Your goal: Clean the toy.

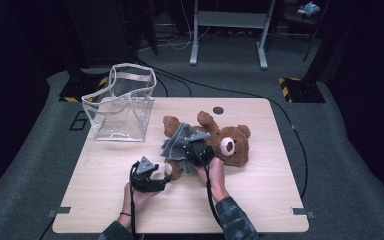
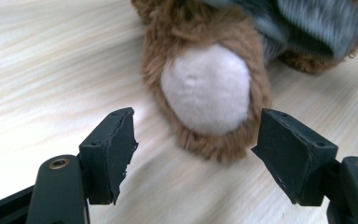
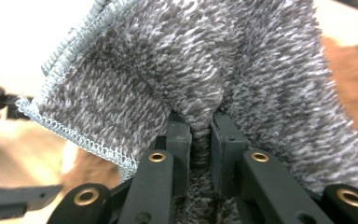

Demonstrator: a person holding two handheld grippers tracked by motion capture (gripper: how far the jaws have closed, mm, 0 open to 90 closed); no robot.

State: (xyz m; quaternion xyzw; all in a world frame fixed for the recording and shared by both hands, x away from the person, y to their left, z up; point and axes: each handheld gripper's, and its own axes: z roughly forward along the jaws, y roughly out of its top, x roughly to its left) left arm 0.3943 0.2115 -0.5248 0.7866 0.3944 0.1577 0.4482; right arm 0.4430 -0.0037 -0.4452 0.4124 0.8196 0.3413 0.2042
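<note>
My left tongs stand open with nothing in them, the teddy bear's foot lying just beyond on the counter. My right tongs pinch the grey knit garment over the teddy bear. With the foot loose, a pull could drag the bear or slip the knit

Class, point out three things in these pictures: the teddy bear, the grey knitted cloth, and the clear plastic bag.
teddy bear (image 1: 235,145), high view, on its head.
grey knitted cloth (image 3: 177,70), right gripper view, on its knit surface.
clear plastic bag (image 1: 122,112), high view, on its front wall.
</note>
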